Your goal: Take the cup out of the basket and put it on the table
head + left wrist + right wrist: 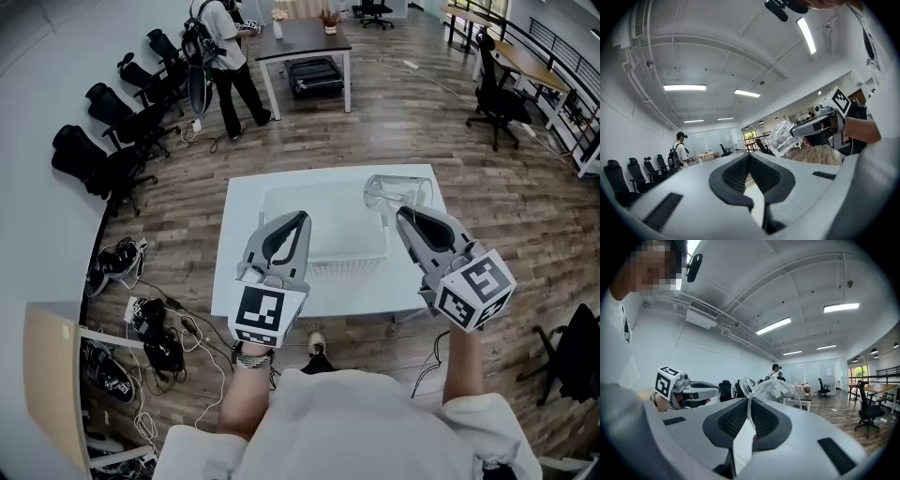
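- While the right claw (403, 214) clamps the clear plastic cup (394, 192) by its rim, the cup hangs tipped sideways above the white basket's (323, 270) far right corner, seemingly ready for the counter (246, 211).
- Left claw (302, 218) hovers pressed together, empty.
- No readable writing or brands; only square markers.

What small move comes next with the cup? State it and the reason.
Probably shift the right gripper a little to the right, clear of the basket, then lower it. Its jaws are shut on the rim of the cup, which hangs tilted in the air by the basket's right edge, so it seems already out. Bare table shows beside the basket.
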Demonstrator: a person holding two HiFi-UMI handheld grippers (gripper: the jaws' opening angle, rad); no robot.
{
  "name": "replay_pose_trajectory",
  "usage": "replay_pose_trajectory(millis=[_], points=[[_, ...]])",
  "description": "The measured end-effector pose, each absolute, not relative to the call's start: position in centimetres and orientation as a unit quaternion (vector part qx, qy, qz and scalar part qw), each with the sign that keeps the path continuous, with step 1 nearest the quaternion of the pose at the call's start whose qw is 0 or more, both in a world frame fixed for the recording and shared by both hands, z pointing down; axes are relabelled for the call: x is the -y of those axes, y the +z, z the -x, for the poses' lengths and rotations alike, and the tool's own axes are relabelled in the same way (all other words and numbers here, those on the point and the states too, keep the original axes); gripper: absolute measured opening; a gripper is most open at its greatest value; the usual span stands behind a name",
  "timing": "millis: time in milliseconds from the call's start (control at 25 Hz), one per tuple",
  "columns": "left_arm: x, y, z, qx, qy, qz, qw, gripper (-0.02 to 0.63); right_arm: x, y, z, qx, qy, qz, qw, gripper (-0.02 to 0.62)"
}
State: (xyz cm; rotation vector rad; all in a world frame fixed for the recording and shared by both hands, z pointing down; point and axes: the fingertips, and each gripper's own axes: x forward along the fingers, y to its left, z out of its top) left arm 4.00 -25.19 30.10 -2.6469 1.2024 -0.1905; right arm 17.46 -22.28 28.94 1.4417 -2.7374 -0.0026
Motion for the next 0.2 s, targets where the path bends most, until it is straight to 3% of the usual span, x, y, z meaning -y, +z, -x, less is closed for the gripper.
replay_pose_trajectory(millis=[200], points=[[25.09, 30.31, -3.68, -0.410, -0.068, 0.903, 0.109, 0.003, 22.27, 29.12, -17.01, 0.885, -0.002, -0.465, 0.030, 0.035]])
